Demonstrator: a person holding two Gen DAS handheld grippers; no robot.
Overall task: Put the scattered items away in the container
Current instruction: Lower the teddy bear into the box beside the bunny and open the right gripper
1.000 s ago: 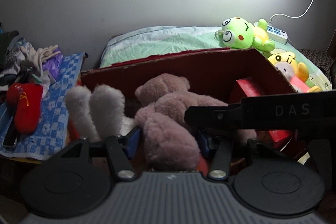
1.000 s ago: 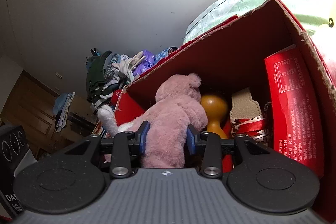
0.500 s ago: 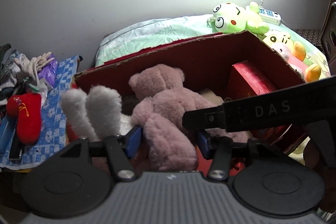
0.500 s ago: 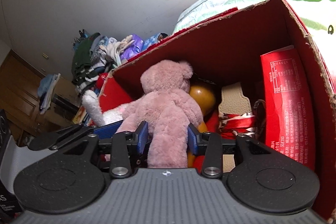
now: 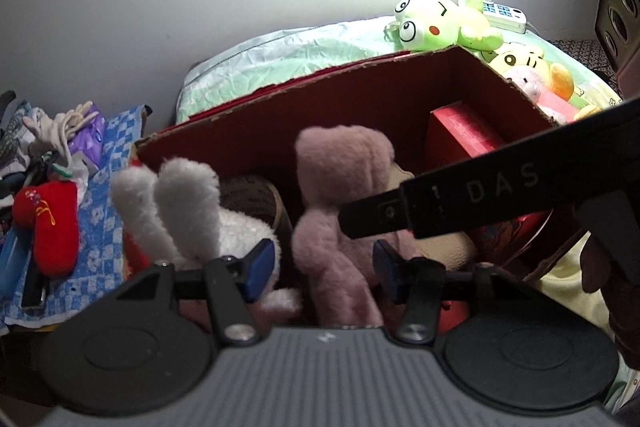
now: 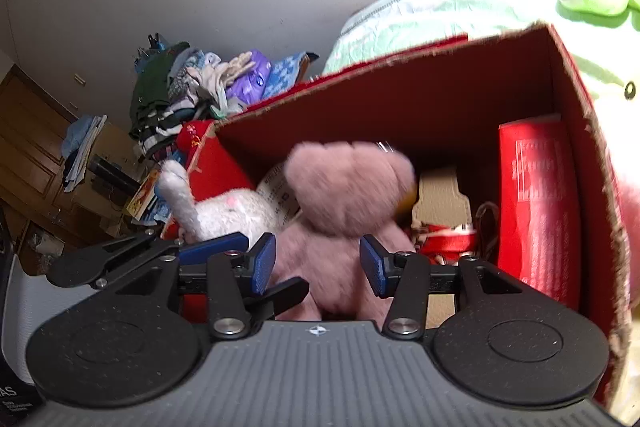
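Right gripper just opening, released around pink bear, left gripper released

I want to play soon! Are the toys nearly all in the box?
Partly. The white bunny and pink bear are in the red box; the right gripper has just been opening around the bear. The green frog and yellow toy wait outside.

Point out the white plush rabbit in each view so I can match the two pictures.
Left wrist: the white plush rabbit is left of centre, ears up, inside the cardboard box at its left end, beside the pink teddy bear.
Right wrist: the rabbit is left of centre, low in the box's left corner, left of the bear.
Shared landmark: the pink teddy bear, centre in both views.
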